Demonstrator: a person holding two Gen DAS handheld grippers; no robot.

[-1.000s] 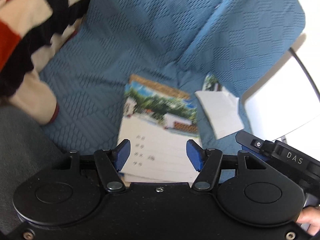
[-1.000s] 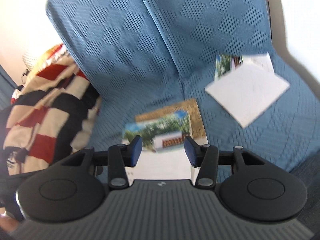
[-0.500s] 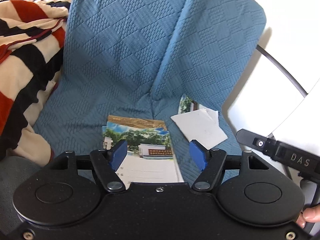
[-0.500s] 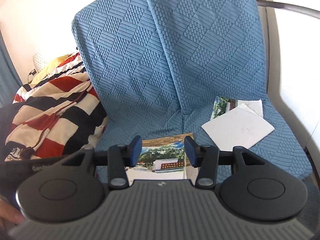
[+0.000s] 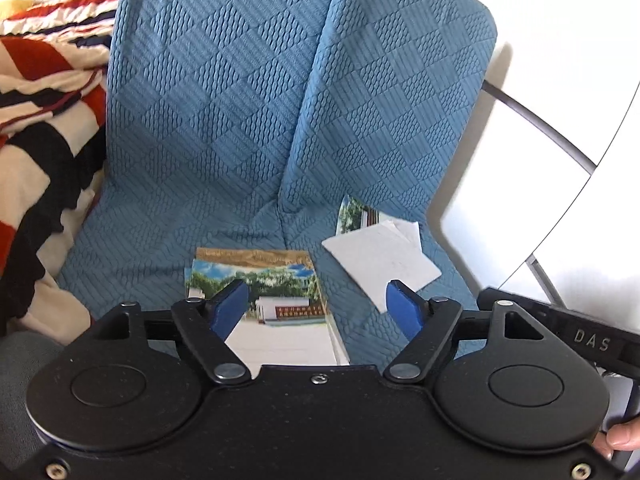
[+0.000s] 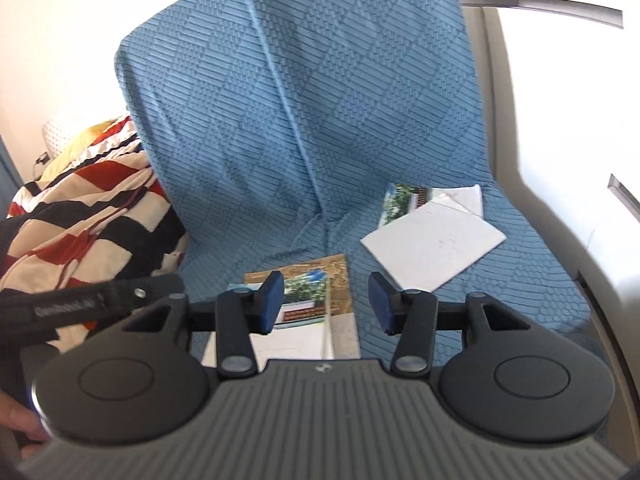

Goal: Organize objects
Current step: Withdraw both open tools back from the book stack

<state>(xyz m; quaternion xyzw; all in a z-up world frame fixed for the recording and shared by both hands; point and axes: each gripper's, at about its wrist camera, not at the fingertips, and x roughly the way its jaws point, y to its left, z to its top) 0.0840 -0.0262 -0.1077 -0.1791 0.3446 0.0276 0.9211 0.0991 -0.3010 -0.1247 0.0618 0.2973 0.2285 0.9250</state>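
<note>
A stack of photo cards (image 5: 280, 300) with a building and trees lies on the blue quilted seat (image 5: 200, 160), near its front. It also shows in the right wrist view (image 6: 316, 300). A second pile (image 5: 380, 260), white paper over a photo card, lies to the right; it shows in the right wrist view too (image 6: 432, 244). My left gripper (image 5: 316, 308) is open and empty, above the front of the stack. My right gripper (image 6: 326, 302) is open and empty over the same stack.
A red, black and cream striped blanket (image 5: 36, 132) is heaped at the left of the seat, seen also in the right wrist view (image 6: 84, 216). A white surface with a dark metal tube (image 5: 536, 120) borders the seat on the right.
Both grippers have pulled back and up from the seat, so more of the blue backrest shows and the cards look smaller. Both stay open and empty.
</note>
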